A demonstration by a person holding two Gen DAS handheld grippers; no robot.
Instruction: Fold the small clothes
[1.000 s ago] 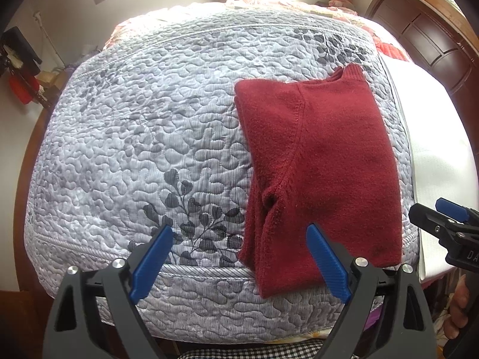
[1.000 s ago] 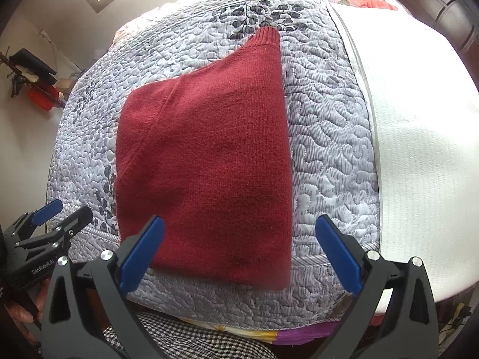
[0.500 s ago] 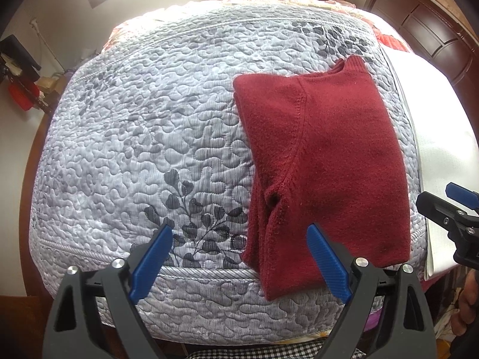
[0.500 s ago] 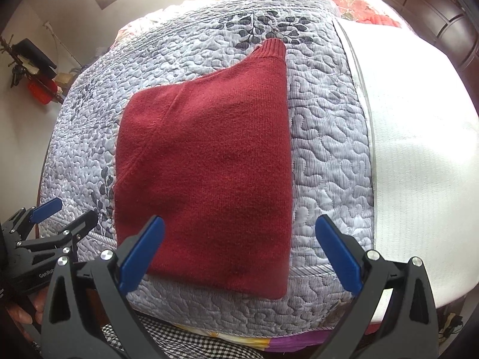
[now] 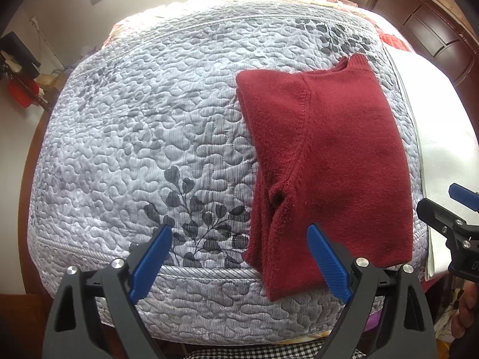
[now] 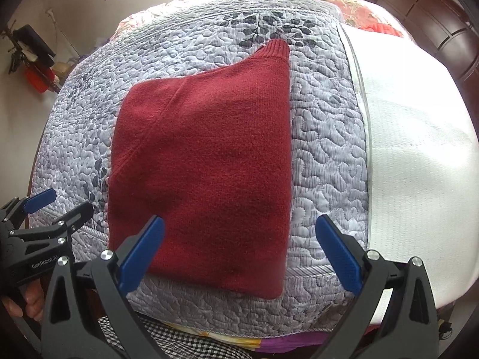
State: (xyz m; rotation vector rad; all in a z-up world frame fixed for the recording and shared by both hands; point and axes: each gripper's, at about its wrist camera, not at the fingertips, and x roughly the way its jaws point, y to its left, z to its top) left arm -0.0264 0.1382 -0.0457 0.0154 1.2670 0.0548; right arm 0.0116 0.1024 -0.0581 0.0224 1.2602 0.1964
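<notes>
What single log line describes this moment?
red sweater: folded on quilt | left gripper: open, empty | right gripper: open, empty

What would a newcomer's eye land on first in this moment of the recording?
The dark red knit sweater, folded into a rough rectangle, lies near the front edge of the grey quilted bedspread, its ribbed collar pointing away. Both the left gripper and the right gripper hover open before it, holding nothing. A white cover lies beside the bedspread on the right.

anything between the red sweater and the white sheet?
Only a bare strip of grey quilt separates the sweater from the sheet; clearest in the right wrist view.
</notes>
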